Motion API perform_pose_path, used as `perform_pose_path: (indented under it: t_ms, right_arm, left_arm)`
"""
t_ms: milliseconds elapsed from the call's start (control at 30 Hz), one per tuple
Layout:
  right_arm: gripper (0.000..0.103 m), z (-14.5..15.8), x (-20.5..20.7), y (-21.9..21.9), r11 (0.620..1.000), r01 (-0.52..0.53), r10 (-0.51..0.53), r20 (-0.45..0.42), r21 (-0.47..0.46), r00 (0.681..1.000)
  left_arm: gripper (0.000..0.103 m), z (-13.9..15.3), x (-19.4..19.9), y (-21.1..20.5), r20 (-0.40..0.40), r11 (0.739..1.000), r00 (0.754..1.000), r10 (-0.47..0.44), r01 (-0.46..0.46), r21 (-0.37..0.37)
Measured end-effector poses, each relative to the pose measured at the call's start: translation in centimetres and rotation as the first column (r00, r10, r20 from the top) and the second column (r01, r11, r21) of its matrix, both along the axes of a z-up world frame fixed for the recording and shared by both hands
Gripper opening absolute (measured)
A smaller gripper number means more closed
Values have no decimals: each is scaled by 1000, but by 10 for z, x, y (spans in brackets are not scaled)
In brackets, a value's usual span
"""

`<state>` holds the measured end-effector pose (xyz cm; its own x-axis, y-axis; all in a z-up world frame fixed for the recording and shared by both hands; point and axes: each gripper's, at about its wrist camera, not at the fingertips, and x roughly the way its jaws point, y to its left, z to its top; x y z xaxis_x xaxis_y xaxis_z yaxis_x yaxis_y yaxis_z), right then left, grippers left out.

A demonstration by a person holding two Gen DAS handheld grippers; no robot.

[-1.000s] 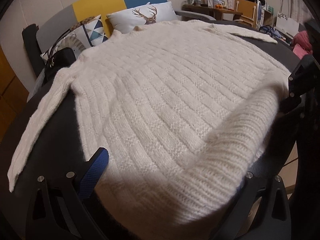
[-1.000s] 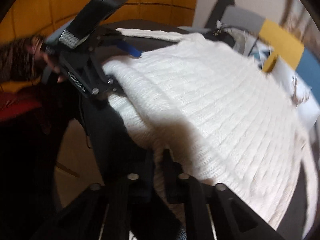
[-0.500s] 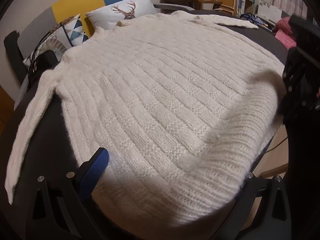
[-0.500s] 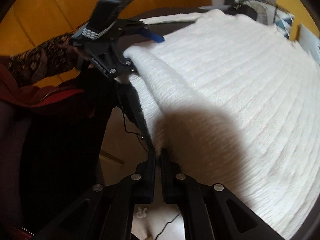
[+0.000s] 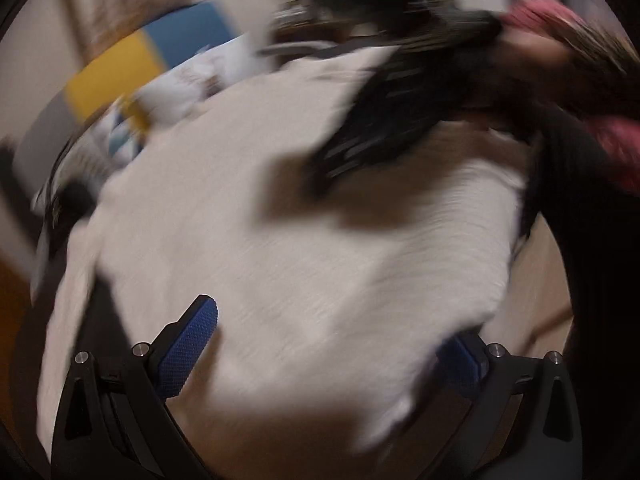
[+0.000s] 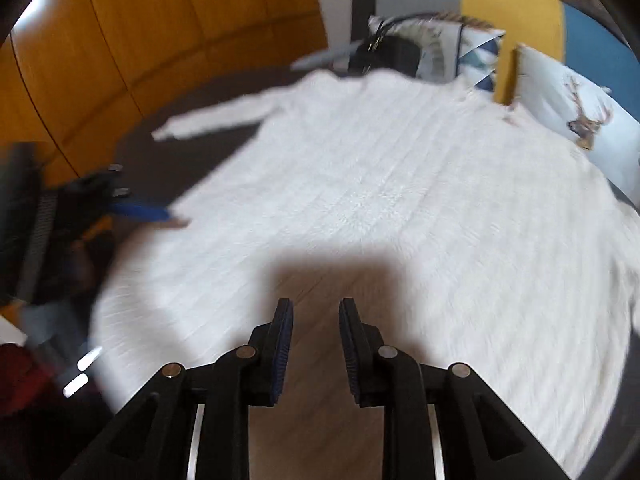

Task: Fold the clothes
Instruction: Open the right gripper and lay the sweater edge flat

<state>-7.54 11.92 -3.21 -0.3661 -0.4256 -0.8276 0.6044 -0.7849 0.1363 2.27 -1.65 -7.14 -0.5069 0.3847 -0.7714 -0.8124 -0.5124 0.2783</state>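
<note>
A white knitted sweater (image 6: 400,184) lies spread flat on a dark round table (image 6: 160,160), with one sleeve (image 6: 224,116) stretched out to the far left. My right gripper (image 6: 316,336) hovers over the near part of the sweater, open by a small gap with nothing between its blue pads (image 6: 282,344). In the left wrist view the sweater (image 5: 280,260) fills the middle and its hem sits between the wide-apart fingers of my open left gripper (image 5: 324,356). Both views are blurred. The right gripper (image 5: 380,120) shows there as a black smear above the sweater. The left gripper's blue finger (image 6: 136,210) sits at the sweater's left edge.
A sofa with a yellow and blue back (image 6: 520,16) and patterned cushions (image 6: 580,112) stands behind the table. A black bag (image 6: 384,52) rests beside the cushions. Orange wood panels (image 6: 160,20) line the left side. A person's dark sleeve (image 5: 580,240) is at the right.
My right gripper has let go of the sweater's hem, opened, and swung over the sweater. The left gripper has shifted; its view is now motion-blurred.
</note>
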Motion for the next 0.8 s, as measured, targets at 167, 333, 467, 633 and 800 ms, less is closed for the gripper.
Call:
perform_pose_path:
  t_ms: [167,333,467,633,800]
  right_arm:
    - [23,11,-17,-12,997,-11,18,-88,82,996]
    - [23,18,-32,-19,989,8,9,-115,147,993]
    - [27,-5,-60,-30,988,19,-11,-53,155,999]
    - [28,-8,-80,-11,995,91,-91,-1,51,996]
    - [28,-12,-95,-19,985,147,-141,-69,92,988]
  left_arm:
    - [103,-7,-1,30,-98,999,995,2,-5,-32]
    - [102,-11,-11,36,-26,999,999,32,-32,2]
    - [95,-12,-18,26,98,1000,995,9,-10,12]
    - [91,-15,-18,21,131,1000,991,-14,12,17]
    - [90,-17,-16,19,131,1000,991,-24,21,22]
